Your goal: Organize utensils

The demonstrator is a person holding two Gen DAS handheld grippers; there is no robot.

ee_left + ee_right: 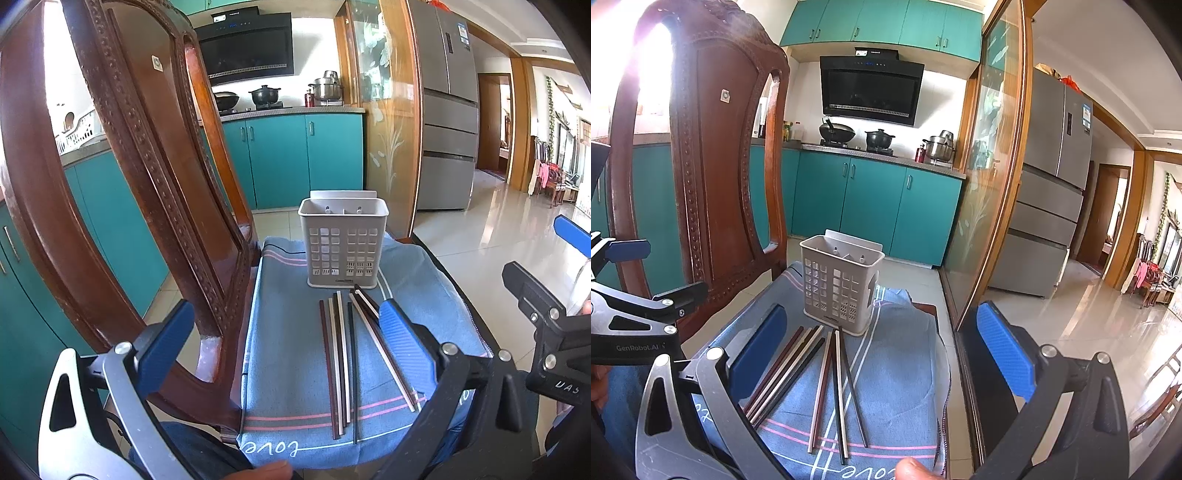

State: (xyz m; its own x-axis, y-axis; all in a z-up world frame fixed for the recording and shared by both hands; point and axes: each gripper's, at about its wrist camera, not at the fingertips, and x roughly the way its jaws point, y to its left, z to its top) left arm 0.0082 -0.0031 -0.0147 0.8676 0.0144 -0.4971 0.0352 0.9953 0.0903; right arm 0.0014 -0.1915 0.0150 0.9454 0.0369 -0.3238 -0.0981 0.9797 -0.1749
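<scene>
We hold two grippers above a blue cloth [295,369] spread over a seat, a carved wooden chair back [147,177] rising at our nine o'clock. The left gripper [284,343] has its blue-padded fingers spread wide apart and grips nothing. The right gripper [882,354] is likewise spread wide and empty; in the left wrist view its black frame shows at three o'clock.

A white slotted holder [343,243] stands upright on the cloth at twelve o'clock, its two compartments showing nothing inside from here. Just in front of it lie the chopsticks [340,362], flat on the cloth in two loose groups. From the left wrist, one bundle runs nearly straight toward six o'clock, while a second slants toward five o'clock, passing under the left gripper's right pad [402,343]; the far tips of that second group lie touching or almost touching the holder's base. From the right wrist, the left gripper's frame shows at nine o'clock, and a fingertip [916,469] shows at six o'clock.

Behind, teal cabinets [871,199] and a stove with pots [857,136] fill the kitchen.
</scene>
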